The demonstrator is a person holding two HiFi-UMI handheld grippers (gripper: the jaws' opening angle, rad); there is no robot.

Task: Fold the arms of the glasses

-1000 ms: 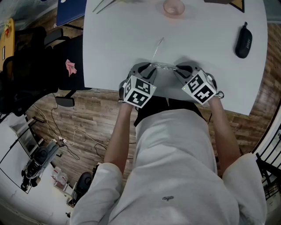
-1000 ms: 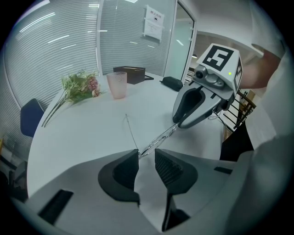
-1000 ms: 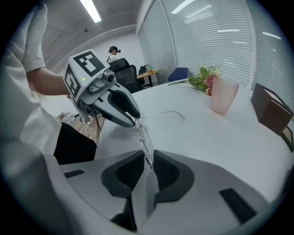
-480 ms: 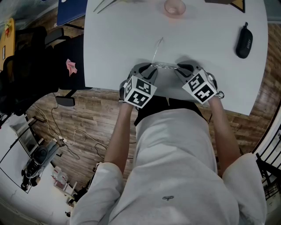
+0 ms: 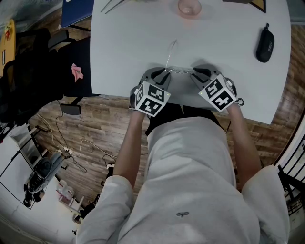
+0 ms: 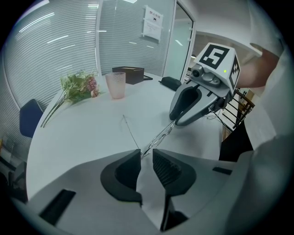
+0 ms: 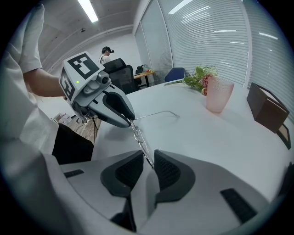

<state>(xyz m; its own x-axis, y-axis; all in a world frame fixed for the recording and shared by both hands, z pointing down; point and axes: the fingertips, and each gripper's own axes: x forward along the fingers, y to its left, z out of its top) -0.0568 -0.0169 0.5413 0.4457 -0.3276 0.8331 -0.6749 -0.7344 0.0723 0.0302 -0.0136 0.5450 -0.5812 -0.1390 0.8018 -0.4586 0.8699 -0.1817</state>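
Left tongs are closing – the hinge corner of the glasses sits between their tips, with a narrow gap beside the wire. Right tongs are clenched on the frame's other end. The glasses span the two tips at the near edge of the counter, one arm sticking out across it. Count: two tongs, one pair of glasses, one pink cup, one black case. Both tongs slant down and inward – the forearms converge toward them.
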